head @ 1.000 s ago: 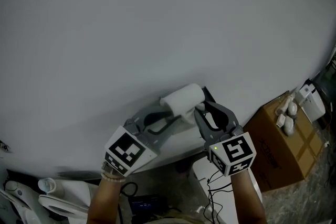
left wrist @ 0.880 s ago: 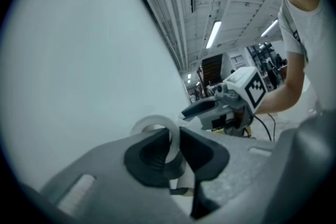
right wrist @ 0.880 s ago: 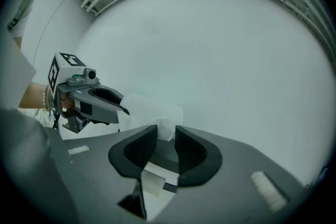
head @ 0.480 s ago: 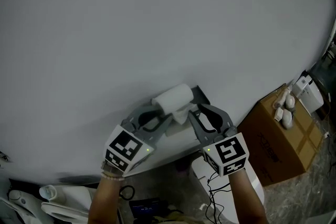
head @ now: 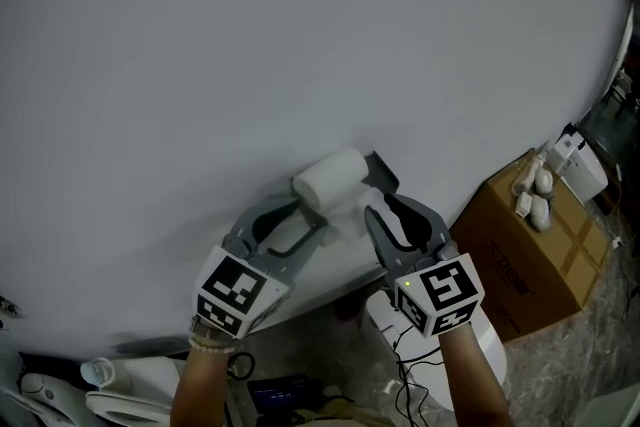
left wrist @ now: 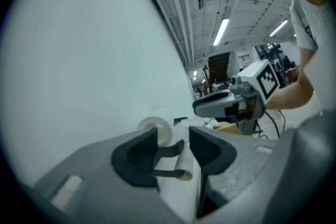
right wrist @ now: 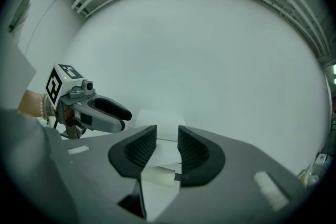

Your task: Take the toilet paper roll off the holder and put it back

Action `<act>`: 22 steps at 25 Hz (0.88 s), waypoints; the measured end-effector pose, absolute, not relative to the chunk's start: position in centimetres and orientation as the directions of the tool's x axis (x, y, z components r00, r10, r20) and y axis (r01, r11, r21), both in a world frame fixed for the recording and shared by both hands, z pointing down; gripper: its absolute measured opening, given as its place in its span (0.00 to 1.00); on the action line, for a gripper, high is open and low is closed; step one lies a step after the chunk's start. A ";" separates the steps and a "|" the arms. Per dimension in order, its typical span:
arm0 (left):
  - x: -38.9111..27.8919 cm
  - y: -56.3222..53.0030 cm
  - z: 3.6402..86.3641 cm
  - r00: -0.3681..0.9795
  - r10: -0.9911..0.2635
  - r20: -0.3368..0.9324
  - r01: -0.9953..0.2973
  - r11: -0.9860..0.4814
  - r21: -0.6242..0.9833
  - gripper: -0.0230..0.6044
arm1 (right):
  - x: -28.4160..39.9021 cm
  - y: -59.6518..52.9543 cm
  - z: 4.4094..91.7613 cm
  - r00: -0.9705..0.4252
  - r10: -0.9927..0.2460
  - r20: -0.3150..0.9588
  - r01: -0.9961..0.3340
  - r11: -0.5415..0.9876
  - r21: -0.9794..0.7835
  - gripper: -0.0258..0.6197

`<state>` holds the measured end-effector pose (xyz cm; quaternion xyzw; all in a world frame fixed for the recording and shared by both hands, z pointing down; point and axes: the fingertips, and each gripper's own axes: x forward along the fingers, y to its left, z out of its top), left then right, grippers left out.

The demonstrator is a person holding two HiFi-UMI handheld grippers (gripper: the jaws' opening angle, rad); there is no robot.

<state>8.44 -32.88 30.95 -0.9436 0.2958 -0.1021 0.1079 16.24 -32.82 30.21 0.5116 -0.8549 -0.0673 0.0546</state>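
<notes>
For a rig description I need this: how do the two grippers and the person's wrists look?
The left gripper and the right gripper are grey plastic with dark jaw pads. Each carries a white cube with black square markers; a green light glows on the right one. A thin cable hangs under the right gripper. The left wrist wears a bead bracelet.

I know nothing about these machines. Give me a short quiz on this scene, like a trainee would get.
1. True or false: the toilet paper roll lies on the floor.
2. What stands at the right of the head view? A cardboard box; B bucket; C chair.
3. Are the right tool's jaws apart or together?
Key: 1 false; 2 A; 3 apart.
</notes>
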 end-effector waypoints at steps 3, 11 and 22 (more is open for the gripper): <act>6.8 -31.6 30.3 0.778 -0.621 0.093 -0.586 -0.772 -0.246 0.29 | 15.7 -30.8 30.0 -0.461 -0.887 0.036 -0.864 0.458 0.208 0.22; 3.6 -26.5 28.8 0.771 -0.637 0.030 -0.615 -0.755 -0.226 0.03 | 14.6 -25.4 29.6 -0.342 -0.939 0.020 -0.917 0.339 0.213 0.08; 0.1 -18.7 30.1 0.790 -0.609 0.065 -0.577 -0.776 -0.254 0.03 | 11.7 -17.3 30.5 -0.273 -0.962 -0.012 -0.949 0.268 0.165 0.07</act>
